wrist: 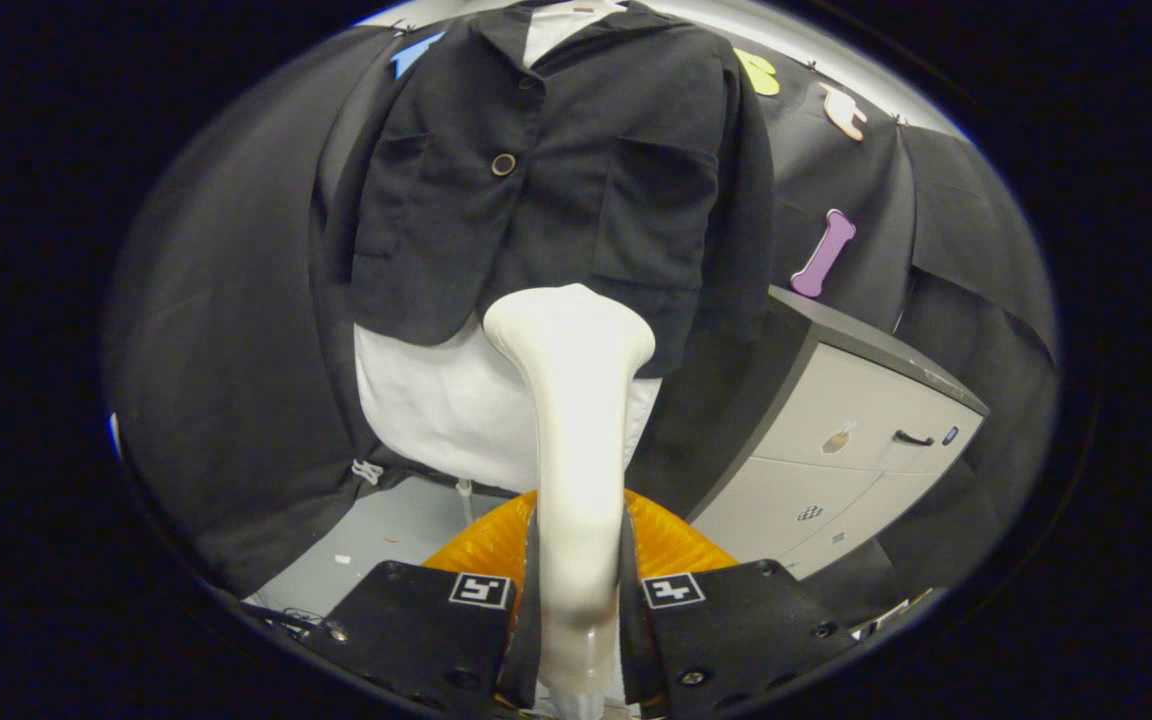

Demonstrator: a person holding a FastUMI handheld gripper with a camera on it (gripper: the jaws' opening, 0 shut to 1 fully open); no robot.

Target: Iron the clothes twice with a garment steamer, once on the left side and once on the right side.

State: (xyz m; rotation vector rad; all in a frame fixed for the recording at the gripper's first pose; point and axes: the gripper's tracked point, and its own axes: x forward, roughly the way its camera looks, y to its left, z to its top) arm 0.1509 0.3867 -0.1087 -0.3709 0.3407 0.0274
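Gripper [576,600] clenched on garment steamer [576,420] handle, both fingers pressing its sides. Steamer head upright, at lower hem of dark jacket [546,190], approx. centre-right of front. Jacket hangs over white shirt [436,410] on far wall. Grey cabinet [836,450] to right; orange ribbed item [486,545] just ahead of fingers, near floor.

We face a booth hung with black cloth [216,330] that drapes in loose folds on both sides and behind. At the lower right stands a cabinet [841,470] with pale grey drawer fronts and a darker grey top; one drawer carries a small dark handle [914,438]. The floor [376,540] is pale grey and flecked with small scraps. The light is even and fairly dim.
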